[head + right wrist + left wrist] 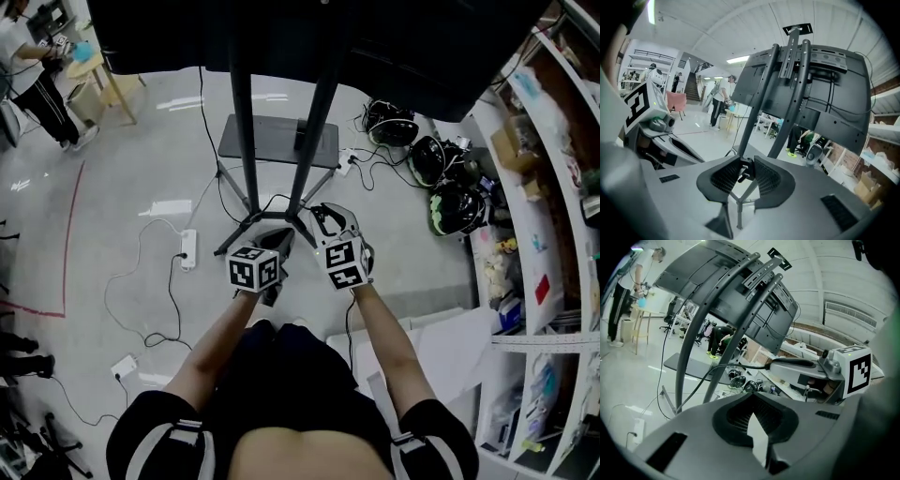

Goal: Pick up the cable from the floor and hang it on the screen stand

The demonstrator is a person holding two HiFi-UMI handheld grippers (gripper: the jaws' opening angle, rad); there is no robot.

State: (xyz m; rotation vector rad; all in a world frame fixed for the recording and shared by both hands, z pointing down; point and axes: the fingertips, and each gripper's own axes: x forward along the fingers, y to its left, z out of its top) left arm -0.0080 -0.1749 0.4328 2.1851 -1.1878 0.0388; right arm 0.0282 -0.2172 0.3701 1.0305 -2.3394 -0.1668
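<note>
- Black cable (730, 364): one end is pinched tight in the right gripper (746, 161), up off the floor, just near the screen stand (243, 122).
- The left gripper (753, 397) is squeezed shut with nothing in it.
- The step looks like bringing the cable to the stand.
- Next, lay it over a high bar, then let go.

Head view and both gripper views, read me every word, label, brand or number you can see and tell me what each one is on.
No words, brands or numbers can be read in any view.
Left tool, black-and-white marker cube: square pattern, no letters.
Right tool, black-and-white marker cube: square pattern, no letters.
Cardboard boxes on the white shelving: print too small and blurred to read.
</note>
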